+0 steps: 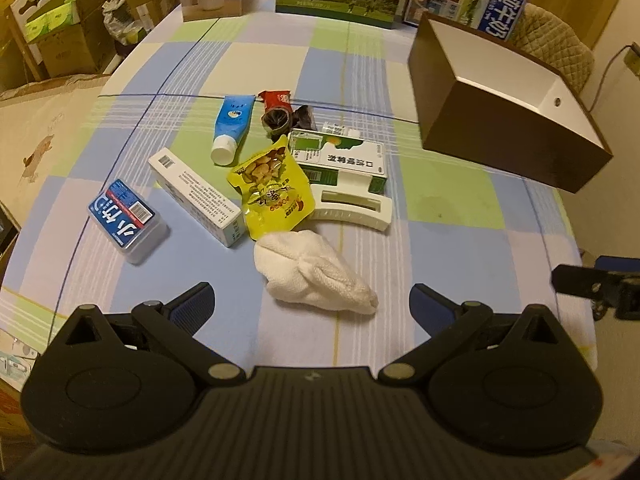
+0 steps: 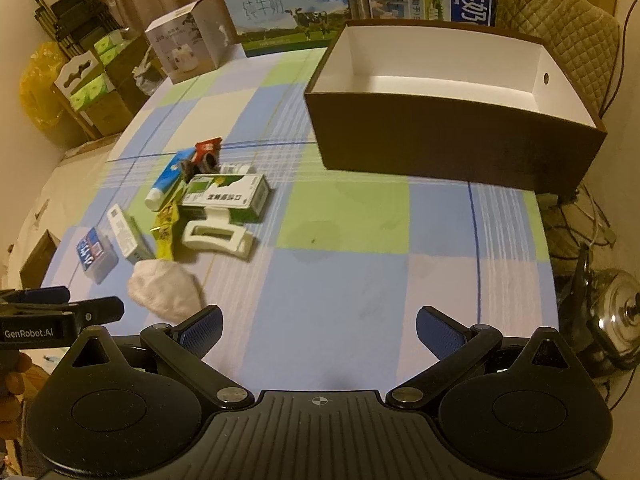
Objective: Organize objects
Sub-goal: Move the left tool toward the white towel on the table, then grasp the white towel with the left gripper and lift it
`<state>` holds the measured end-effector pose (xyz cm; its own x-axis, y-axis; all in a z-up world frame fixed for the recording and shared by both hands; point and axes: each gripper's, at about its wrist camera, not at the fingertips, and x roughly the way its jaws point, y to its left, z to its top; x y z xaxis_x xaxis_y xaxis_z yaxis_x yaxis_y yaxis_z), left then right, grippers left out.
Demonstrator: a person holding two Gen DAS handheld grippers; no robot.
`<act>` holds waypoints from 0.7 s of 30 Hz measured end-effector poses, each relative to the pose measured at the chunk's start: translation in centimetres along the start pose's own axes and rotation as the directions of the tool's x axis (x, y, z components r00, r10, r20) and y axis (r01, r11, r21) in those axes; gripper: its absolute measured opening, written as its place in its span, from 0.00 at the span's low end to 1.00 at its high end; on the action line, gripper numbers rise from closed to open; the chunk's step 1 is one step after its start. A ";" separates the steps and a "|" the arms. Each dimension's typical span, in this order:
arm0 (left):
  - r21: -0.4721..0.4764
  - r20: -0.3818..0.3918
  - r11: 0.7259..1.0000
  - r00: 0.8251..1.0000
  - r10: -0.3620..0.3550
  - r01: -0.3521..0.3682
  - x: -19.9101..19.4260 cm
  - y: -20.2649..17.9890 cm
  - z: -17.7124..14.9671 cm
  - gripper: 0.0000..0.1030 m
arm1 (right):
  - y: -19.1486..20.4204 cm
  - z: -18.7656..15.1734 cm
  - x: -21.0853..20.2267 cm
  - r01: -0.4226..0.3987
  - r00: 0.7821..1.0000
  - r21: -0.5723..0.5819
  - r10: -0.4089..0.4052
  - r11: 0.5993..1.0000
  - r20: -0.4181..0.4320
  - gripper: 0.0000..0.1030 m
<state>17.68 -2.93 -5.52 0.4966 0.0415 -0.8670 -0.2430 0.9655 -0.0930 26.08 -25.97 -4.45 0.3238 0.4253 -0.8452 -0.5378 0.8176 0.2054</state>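
A pile of small items lies on the checked tablecloth: a white cloth [image 1: 316, 274], a yellow snack bag [image 1: 272, 192], a green-white carton [image 1: 340, 160], a white clip [image 1: 352, 208], a long white box [image 1: 196, 196], a blue tube [image 1: 232, 124], a clear blue-label case [image 1: 126, 220] and dark wrappers [image 1: 280, 114]. My left gripper [image 1: 311, 300] is open, just in front of the cloth. My right gripper [image 2: 319, 326] is open and empty over bare cloth, right of the white cloth [image 2: 166, 286]. An open brown box [image 2: 452, 120] with a white inside stands at the far right.
Milk cartons [image 2: 288, 8] and a white appliance box [image 2: 188, 40] stand along the table's far edge. A quilted chair [image 2: 560, 20] is behind the brown box. Stacked boxes [image 1: 60, 20] stand at the left, cables and a metal pot [image 2: 612, 320] at the right.
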 end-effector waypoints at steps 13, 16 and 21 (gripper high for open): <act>-0.111 -0.018 0.991 0.997 0.073 -0.075 4.6 0.1 0.1 0.95 | -6.1 1.8 2.3 0.035 0.999 0.058 -0.035 0.998 -0.002 0.91; -0.122 -0.021 0.988 0.996 0.091 -0.093 5.8 -0.2 0.2 0.91 | -7.3 1.9 2.6 0.048 0.999 0.069 -0.048 0.996 -0.001 0.91; -0.135 -0.027 0.983 0.992 0.123 -0.126 7.5 -0.9 0.6 0.88 | -9.7 2.1 3.0 0.064 0.998 0.090 -0.064 0.994 -0.005 0.90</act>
<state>22.11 -3.33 -11.61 0.4404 0.1534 -0.8846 -0.4140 0.9090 -0.0485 33.87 -31.82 -7.97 0.3537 0.3702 -0.8590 -0.4437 0.8748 0.1943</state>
